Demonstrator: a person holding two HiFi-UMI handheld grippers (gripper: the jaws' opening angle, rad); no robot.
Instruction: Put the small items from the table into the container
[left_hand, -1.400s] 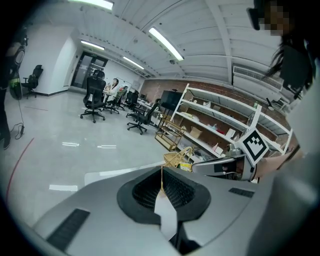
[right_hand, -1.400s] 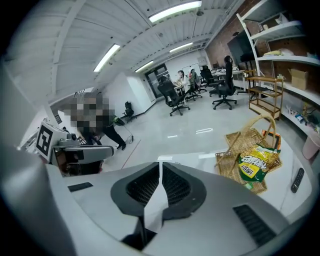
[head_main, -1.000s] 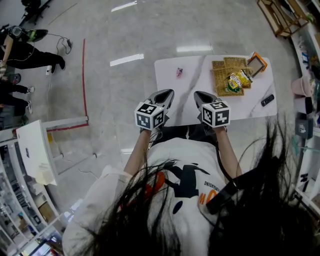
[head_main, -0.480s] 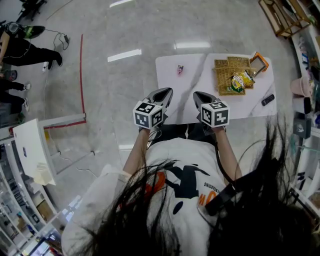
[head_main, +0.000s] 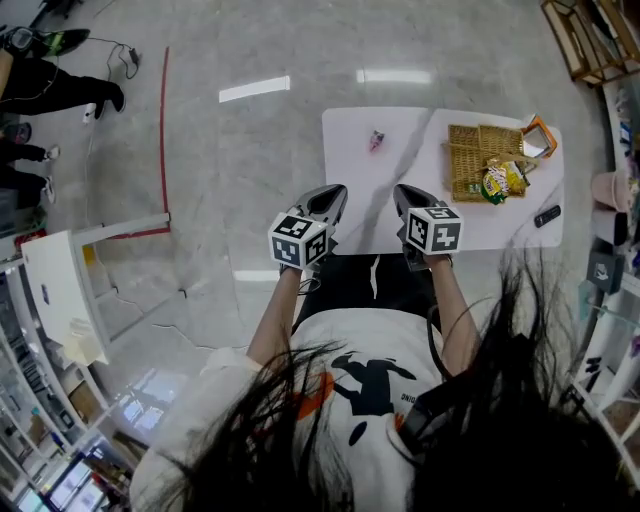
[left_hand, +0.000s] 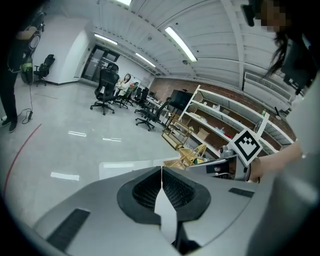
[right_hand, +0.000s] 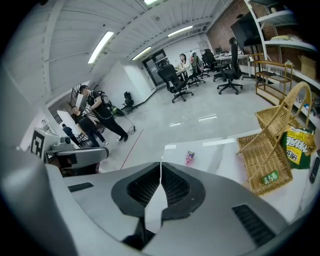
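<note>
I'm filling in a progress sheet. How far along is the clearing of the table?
Done, perhaps: a yellow-green snack bag rests at the wicker basket; whether it is inside I cannot tell. In hand: nothing. The left hand-held gripper and right hand-held gripper are shut and empty, over the near edge of the table. Left: the small pink item and a black item lie on it.
</note>
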